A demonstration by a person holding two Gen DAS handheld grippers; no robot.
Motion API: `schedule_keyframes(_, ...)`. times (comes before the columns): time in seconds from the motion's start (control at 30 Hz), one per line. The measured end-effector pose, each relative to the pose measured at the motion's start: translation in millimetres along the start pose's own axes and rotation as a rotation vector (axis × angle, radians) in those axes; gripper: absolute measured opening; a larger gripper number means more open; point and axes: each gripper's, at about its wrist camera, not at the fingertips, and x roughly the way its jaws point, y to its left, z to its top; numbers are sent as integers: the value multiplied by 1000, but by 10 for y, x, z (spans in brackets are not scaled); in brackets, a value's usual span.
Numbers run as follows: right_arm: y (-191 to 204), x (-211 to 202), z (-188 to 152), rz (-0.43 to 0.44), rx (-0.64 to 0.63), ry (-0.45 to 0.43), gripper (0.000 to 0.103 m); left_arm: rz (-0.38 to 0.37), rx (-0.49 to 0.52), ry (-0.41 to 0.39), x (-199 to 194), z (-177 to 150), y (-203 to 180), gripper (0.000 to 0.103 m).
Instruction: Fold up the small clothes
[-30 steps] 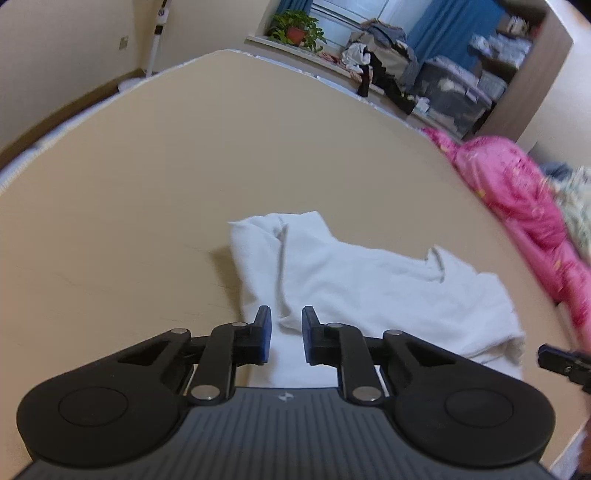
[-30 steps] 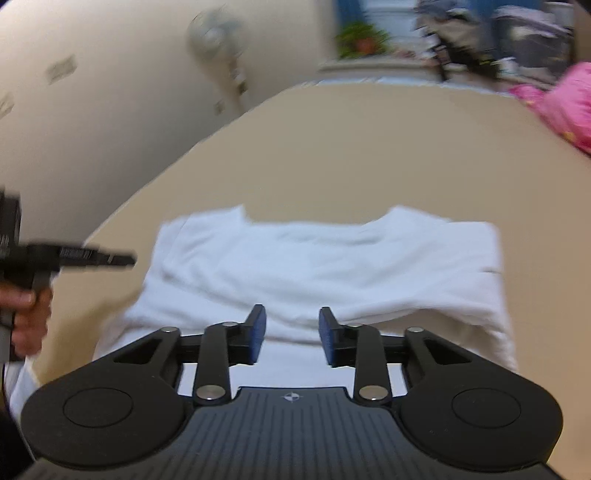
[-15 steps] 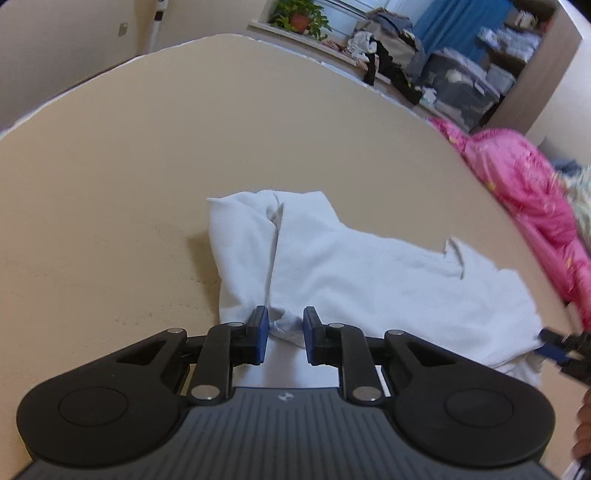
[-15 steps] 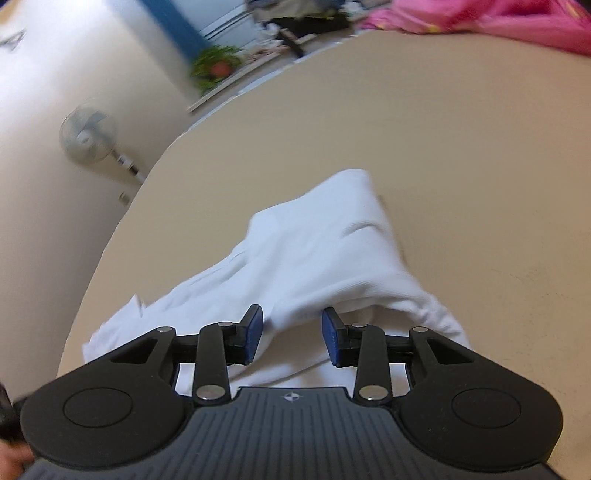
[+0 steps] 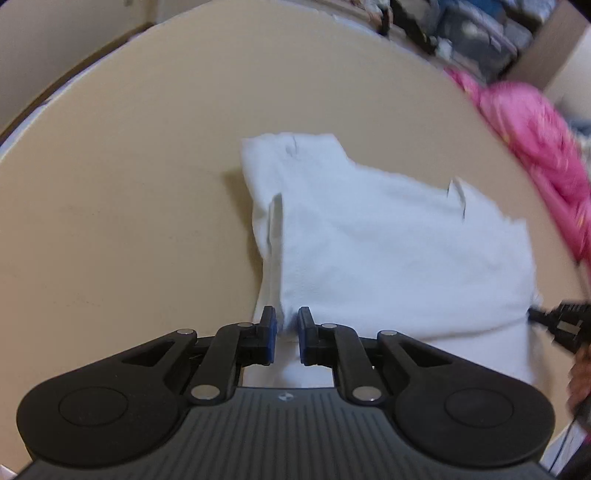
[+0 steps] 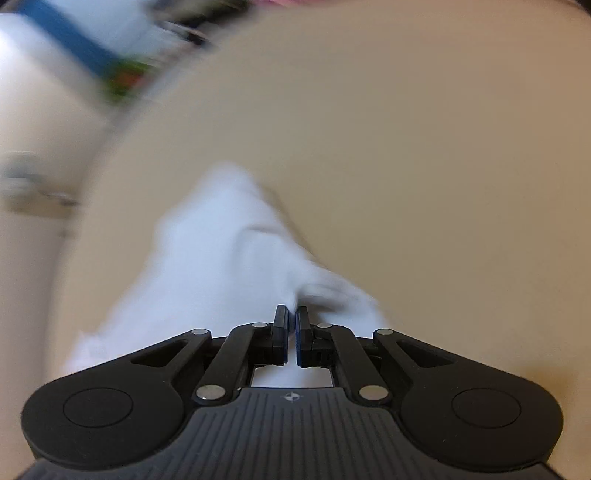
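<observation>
While your right gripper [image 6: 291, 334] has just been closing, its fingers [image 6: 280, 332] now stand almost together with a pinch of white cloth caught between the pads, at the near right edge of the white garment [image 6: 218, 254]; that view is smeared, so how deep the bite goes is hard to say. Your left gripper [image 5: 284, 339] has narrowed a little too, and its fingers [image 5: 269, 338] hold a thin fold of the same garment's near left edge between the blue pads. From the left wrist view the white garment [image 5: 388, 251] lies spread on the tan counter [image 5: 129, 203], already doubled along its left side, with a sleeve or corner reaching away from you. At the right rim of that view your other gripper [image 5: 554, 325] touches the far side of the near edge. By my reading you are at the start of a fold, both near corners taken; the next move calls for lifting them together, keeping the edge taut and level between your hands, then carrying it forward over the far edge. A pink quilt [image 5: 532, 125] lies beyond the counter. Blurred storage bins [image 5: 476, 26] stand at the back; what they hold cannot be told.
</observation>
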Motion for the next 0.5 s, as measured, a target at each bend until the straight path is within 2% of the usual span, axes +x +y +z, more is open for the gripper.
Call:
schedule_keyframes(0.03, 46, -62, -1, -1, -18, -15, 7, 0, 18, -45, -78, 17, -30, 14)
schedule_keyframes(0.07, 156, -187, -7, -15, -77, -67, 10, -4, 37, -103, -188, 40, -59, 17)
schedule_keyframes(0.13, 335, -402, -55, -47, -198, -175, 10, -12, 72, -199, -348, 71, -103, 23)
schedule_keyframes(0.2, 420, -512, -96, 2, -246, -235, 17, -48, 71, -242, -371, 116, -147, 23)
schedule_keyframes(0.27, 483, -498, -96, 96, -291, -262, 19, -96, 54, -222, -269, 153, -181, 23)
schedule_keyframes(0.33, 503, -261, -41, 150, -295, -210, 24, -75, 50, -158, -59, 122, -186, 23)
schedule_keyframes(0.37, 473, -130, -14, 136, -281, -171, 27, -25, 66, -95, 121, 88, -164, 24)
schedule_keyframes(0.4, 415, 44, 7, 78, -268, -118, 27, 33, 89, -23, 277, 38, -157, 23)
schedule_keyframes(0.43, 338, 146, 26, 26, -238, -89, 26, 65, 103, -14, 319, -1, -154, 30)
schedule_keyframes(0.5, 247, 150, 52, 68, -168, -88, 23, 52, 114, -51, 211, -6, -160, 32)
